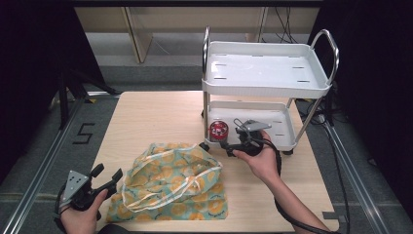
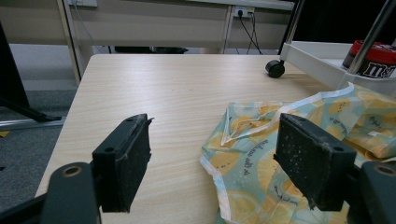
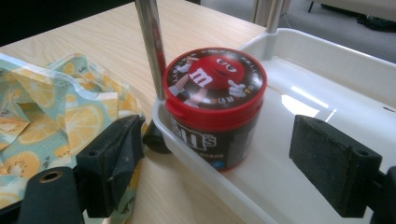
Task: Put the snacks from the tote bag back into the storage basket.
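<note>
A red-lidded M&M's jar [image 1: 218,130] [image 3: 215,107] stands in the front left corner of the white cart's lower tray [image 1: 282,127] [image 3: 322,84], beside a chrome post [image 3: 150,42]. My right gripper [image 1: 233,139] [image 3: 229,168] is open just short of the jar, with one jaw outside the tray and one over it, touching nothing. A lemon-print cloth bag [image 1: 175,183] [image 2: 247,154] [image 3: 42,112] lies crumpled on the wooden table [image 1: 156,117]. At the bag's left edge my left gripper [image 1: 107,173] [image 2: 219,163] is open and empty.
The two-tier cart [image 1: 265,68] occupies the table's back right; its top tray is bare. One black caster [image 2: 275,69] rests on the tabletop. Bare wood stretches to the left and behind the bag. The table's left edge is close to my left gripper.
</note>
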`<state>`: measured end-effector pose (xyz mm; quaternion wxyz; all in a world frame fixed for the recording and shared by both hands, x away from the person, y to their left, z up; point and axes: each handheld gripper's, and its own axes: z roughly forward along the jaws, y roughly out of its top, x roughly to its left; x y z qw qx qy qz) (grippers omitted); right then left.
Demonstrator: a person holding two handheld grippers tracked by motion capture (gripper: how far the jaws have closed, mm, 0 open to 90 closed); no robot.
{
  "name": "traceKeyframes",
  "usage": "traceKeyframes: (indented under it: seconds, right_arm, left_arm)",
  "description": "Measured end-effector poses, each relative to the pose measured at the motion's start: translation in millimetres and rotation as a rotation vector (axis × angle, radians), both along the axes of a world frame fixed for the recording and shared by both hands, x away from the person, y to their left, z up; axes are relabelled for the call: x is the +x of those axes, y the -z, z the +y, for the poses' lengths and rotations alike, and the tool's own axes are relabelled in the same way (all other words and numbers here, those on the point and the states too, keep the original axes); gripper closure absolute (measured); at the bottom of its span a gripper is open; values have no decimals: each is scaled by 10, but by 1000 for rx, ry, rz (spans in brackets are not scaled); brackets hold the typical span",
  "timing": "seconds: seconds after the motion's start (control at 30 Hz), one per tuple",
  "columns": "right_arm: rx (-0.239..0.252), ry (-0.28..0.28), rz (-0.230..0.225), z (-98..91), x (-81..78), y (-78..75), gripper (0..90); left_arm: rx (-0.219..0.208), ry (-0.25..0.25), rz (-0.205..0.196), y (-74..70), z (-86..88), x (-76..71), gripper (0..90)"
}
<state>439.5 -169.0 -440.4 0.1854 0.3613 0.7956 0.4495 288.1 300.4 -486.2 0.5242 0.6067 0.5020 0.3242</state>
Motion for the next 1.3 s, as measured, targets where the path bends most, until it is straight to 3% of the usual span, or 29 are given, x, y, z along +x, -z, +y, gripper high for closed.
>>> traceKeyframes:
  seconds: [0.07,0.1,0.17,0.33,0.6,0.63,0.77,0.8,0.93,1.0,1.07,1.1,1.13,1.2,1.3]
  right_arm:
    - [-10,-14,-26,-41,-20,-5,181]
    - [5,-19,-11,-59,-58,-13,181]
    - [10,-24,-27,-80,-75,0,183]
    - [10,-16,1,-156,-182,19,189]
    - [34,-8,-7,-316,-341,110,187]
    - [39,7,20,-326,-382,115,187]
    - [40,5,7,-416,-448,160,186]
    - [19,0,-4,-452,-453,174,187]
    - [27,15,19,-555,-520,224,186]
    - [54,25,38,-600,-551,250,186]
    - [34,31,9,-667,-551,279,185]
    - [54,42,39,-679,-582,284,185]
    - [44,29,6,-719,-565,306,185]
    - [48,39,26,-763,-602,326,183]
    - [64,48,3,-835,-650,358,182]
  left_arm:
    - [-4,6,-9,9,-6,10,257]
    - [-3,6,-9,9,-7,10,257]
    - [-4,6,-7,8,-8,8,257]
    - [0,5,0,4,-23,0,257]
    - [2,19,-2,10,-56,5,257]
    - [4,17,1,6,-63,-2,257]
    - [8,18,5,6,-74,-6,257]
    - [10,19,7,9,-74,-6,257]
    - [9,27,7,30,-91,3,256]
    - [13,31,10,35,-97,9,257]
    - [19,25,21,35,-105,3,257]
    - [17,30,19,40,-108,5,257]
    - [23,32,22,42,-108,4,257]
    - [19,29,27,48,-121,6,257]
    - [19,42,31,61,-129,15,256]
